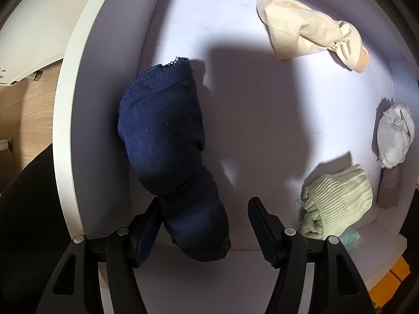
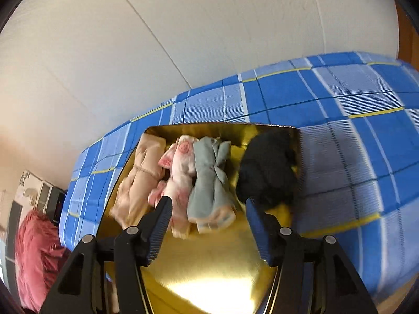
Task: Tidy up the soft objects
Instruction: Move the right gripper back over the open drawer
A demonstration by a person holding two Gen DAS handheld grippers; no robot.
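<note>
Below, the left hand-held gripper (image 1: 204, 231) stands released, jaws apart over a white drawer (image 1: 262, 120), a navy cloth (image 1: 167, 144) resting against its left finger beside the drawer's left wall. Cream (image 1: 309, 31), white (image 1: 395, 136) and green (image 1: 337, 201) bundles lie along the right. The right hand-held gripper (image 2: 208, 209), released, holds nothing over a gold tray (image 2: 209, 267) on the bed (image 2: 353, 144), where rolled cloths (image 2: 188, 175) sit at the far end

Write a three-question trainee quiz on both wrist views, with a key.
1. True or false: the left gripper pinches the navy cloth between both pads.
2. Which item in the gold tray lies nearest the right gripper? A black bundle B grey-blue bundle C beige bundle
3. Fill in: the tray sits on a blue ____ bedcover.

Key: 1 false, it touches only one finger; 2 B; 3 checked.
</note>
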